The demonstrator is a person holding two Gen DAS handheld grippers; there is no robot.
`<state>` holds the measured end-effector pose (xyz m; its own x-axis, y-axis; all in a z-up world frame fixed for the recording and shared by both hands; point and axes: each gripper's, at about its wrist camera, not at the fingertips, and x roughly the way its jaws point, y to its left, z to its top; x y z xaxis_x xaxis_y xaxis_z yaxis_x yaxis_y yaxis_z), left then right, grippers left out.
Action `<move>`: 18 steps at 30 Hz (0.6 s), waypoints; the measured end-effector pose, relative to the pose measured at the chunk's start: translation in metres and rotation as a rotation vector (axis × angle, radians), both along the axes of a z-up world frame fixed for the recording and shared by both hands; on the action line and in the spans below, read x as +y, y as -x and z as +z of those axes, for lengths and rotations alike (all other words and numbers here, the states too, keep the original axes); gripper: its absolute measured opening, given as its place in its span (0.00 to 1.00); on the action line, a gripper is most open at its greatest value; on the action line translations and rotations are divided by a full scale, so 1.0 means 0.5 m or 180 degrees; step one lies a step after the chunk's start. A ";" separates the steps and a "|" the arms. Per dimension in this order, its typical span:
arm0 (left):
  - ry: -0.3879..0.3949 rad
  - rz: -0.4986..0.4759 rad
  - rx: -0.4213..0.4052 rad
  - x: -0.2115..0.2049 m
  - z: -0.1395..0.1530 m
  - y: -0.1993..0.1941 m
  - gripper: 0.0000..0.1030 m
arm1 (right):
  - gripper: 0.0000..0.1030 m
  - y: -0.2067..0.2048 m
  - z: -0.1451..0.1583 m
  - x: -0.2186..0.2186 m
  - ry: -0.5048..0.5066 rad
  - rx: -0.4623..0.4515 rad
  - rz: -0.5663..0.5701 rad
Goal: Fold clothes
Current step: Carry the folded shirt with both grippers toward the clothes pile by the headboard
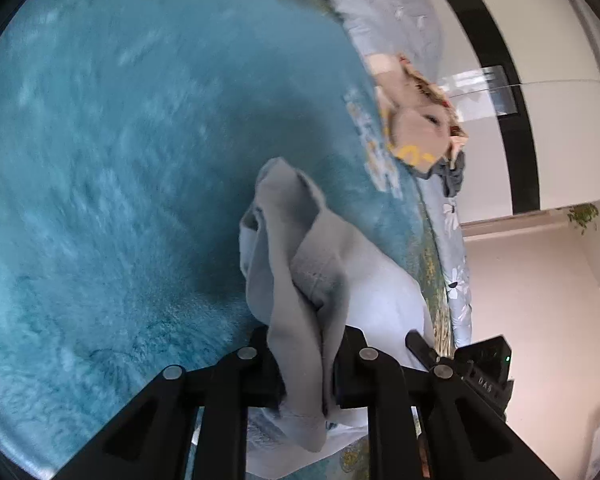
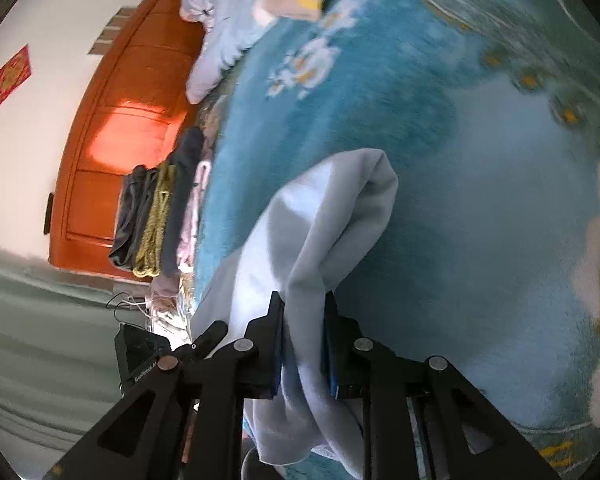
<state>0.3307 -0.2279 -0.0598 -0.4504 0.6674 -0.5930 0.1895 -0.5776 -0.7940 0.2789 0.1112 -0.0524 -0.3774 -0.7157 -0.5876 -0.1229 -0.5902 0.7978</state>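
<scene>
Cloth (image 1: 300, 264), pale grey-blue and fleecy, hangs bunched above a teal blanket (image 1: 120, 160) on the bed. Left tool (image 1: 306, 364) pinches one gathered fold of it; right tool (image 2: 302, 344) pinches another. Folded clothes (image 2: 156, 216) sit stacked at the blanket's left edge. Lettering on the tools is too blurred to read.

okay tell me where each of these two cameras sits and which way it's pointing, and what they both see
Left wrist: on the left gripper, looking along its fingers, down across the teal blanket; its jaws pinch the light grey garment.
Right wrist: on the right gripper, looking the same way, jaws pinching the light grey garment; a stack of folded clothes sits at left.
Shared: garment, teal blanket, and each view catches the other gripper at its lower edge.
</scene>
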 end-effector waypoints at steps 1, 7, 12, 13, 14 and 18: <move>-0.0005 0.0012 0.0056 -0.009 0.013 -0.003 0.17 | 0.16 0.006 0.013 -0.007 -0.0010 0.0040 0.0029; -0.0172 0.0201 0.0350 -0.083 0.090 0.000 0.18 | 0.16 0.066 0.120 -0.089 -0.0097 0.0372 0.0265; -0.0155 0.0391 0.0644 -0.179 0.176 0.005 0.18 | 0.15 0.135 0.222 -0.210 -0.0197 0.0657 0.0568; -0.0120 0.0413 0.0682 -0.198 0.193 0.009 0.18 | 0.15 0.148 0.241 -0.237 -0.0202 0.0722 0.0631; -0.0086 0.0443 0.0724 -0.219 0.210 0.012 0.18 | 0.15 0.163 0.261 -0.266 -0.0202 0.0793 0.0704; 0.0046 0.0587 0.0906 -0.309 0.280 0.023 0.18 | 0.15 0.229 0.336 -0.381 -0.0146 0.1014 0.0995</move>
<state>0.3192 -0.3822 0.0801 -0.7117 0.5516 -0.4350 0.0640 -0.5658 -0.8221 0.1646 -0.0791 0.1154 -0.3144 -0.8000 -0.5110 0.3146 -0.5957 0.7391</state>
